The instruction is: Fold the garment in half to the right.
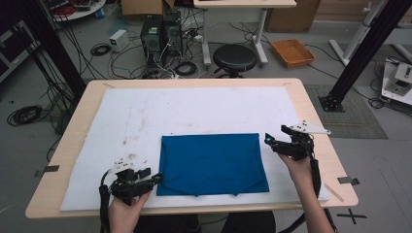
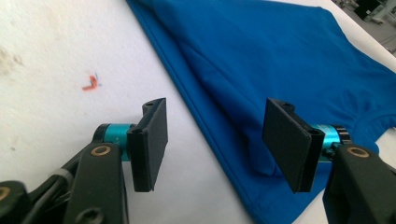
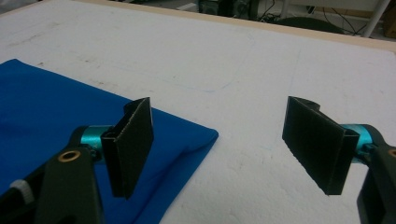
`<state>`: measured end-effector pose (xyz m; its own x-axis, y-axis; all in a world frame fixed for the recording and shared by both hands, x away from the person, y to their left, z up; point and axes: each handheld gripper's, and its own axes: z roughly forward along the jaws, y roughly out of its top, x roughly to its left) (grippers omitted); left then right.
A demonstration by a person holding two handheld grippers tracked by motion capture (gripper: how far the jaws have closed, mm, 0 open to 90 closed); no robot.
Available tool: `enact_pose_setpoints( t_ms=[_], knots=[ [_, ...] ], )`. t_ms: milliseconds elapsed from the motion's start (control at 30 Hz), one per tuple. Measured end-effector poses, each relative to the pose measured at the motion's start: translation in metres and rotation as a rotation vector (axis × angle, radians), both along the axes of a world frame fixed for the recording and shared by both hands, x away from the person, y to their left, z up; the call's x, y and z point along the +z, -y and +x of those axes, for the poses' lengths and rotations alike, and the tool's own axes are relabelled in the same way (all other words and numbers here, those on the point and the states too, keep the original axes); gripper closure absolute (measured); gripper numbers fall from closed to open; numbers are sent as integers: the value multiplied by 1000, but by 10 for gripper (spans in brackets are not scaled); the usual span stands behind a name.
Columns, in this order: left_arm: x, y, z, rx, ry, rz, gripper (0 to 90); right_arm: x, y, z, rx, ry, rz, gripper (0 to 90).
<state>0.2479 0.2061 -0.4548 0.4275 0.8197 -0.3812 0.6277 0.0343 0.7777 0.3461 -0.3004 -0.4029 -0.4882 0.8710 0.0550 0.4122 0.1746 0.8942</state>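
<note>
On the white padded sheet (image 1: 145, 116) that covers the pale wooden table (image 1: 311, 102), a folded blue cloth garment (image 1: 211, 164) lies flat, a near-square block set toward the person's edge and a little right of the table's middle. Its near hem shows small puckers, and in the left gripper view a stitched side seam runs diagonally down between the jaws.

At the garment's near left corner sits the left gripper (image 1: 151, 175), held low in the person's left hand (image 1: 124, 213). Its jaws stand spread wide apart: in the left gripper view (image 2: 215, 140) one black pad (image 2: 150, 140) is over bare white sheet and the other (image 2: 289, 142) over the blue fabric, with the garment's edge lying between them. Neither pad presses on the cloth.

By the garment's far right corner is the right gripper (image 1: 276, 141), held in the person's right hand (image 1: 301, 167), with a grey three-cornered plate (image 1: 306, 128) on top. Its jaws too are spread wide. In the right gripper view (image 3: 224, 149) the corner of the garment (image 3: 205, 135) lies just beside one pad (image 3: 130, 144), while the other pad (image 3: 317, 149) is over bare sheet; nothing is pinched.

A small orange scrap (image 2: 90, 83) lies on the sheet, left of the cloth in the left gripper view. Beyond the table stands a black round stool (image 1: 235, 58), and an orange tray (image 1: 292, 52) lies on the floor.
</note>
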Motion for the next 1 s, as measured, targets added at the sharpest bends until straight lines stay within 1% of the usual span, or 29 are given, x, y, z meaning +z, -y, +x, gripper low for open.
enact_pose_setpoints(
  t_ms=[33, 100, 167, 200, 267, 300, 333, 500, 533, 567, 667, 733, 833, 933, 1000],
  knots=[
    [0, 1, 1, -4, -11, 0, 407, 0, -1, 0, 0, -1, 1, 247],
    [-1, 4, 2, -4, -25, 19, 431, 0, -4, 0, 6, -4, -3, 247],
    [-3, 8, 1, -5, -45, 4, 434, 0, -8, 0, 14, 0, -5, 247],
    [-3, 10, 0, 5, -38, 6, 434, 0, -10, 0, 19, 2, -6, 247],
    [-3, 13, -2, 19, -37, 11, 434, 1, -16, 1, 28, 4, -6, 246],
    [-3, 14, -2, 21, -41, 4, 434, 1, -18, 1, 33, 4, -6, 246],
    [-3, 15, -3, 22, -37, 8, 434, 2, -21, 1, 40, 3, -6, 246],
    [-3, 21, -6, 39, -21, 50, 439, 3, -37, 4, 69, 7, -15, 247],
    [-3, 22, -7, 48, -21, 59, 451, 4, -41, 4, 77, 6, -18, 247],
    [-3, 22, -7, 60, -19, 71, 483, 4, -45, 5, 84, 8, -20, 251],
    [-3, 21, -7, 85, -26, 69, 566, 6, -58, 6, 111, 9, -27, 255],
    [-3, 20, -7, 99, -27, 76, 616, 7, -67, 7, 127, 6, -28, 258],
    [-3, 21, -7, 119, -24, 101, 687, 7, -82, 11, 144, -10, -24, 263],
    [-3, 22, -8, 131, -18, 114, 729, 7, -98, 15, 169, -15, -6, 295],
    [-3, 22, -8, 132, -18, 122, 741, 7, -112, 18, 189, -29, -16, 297]
  ],
)
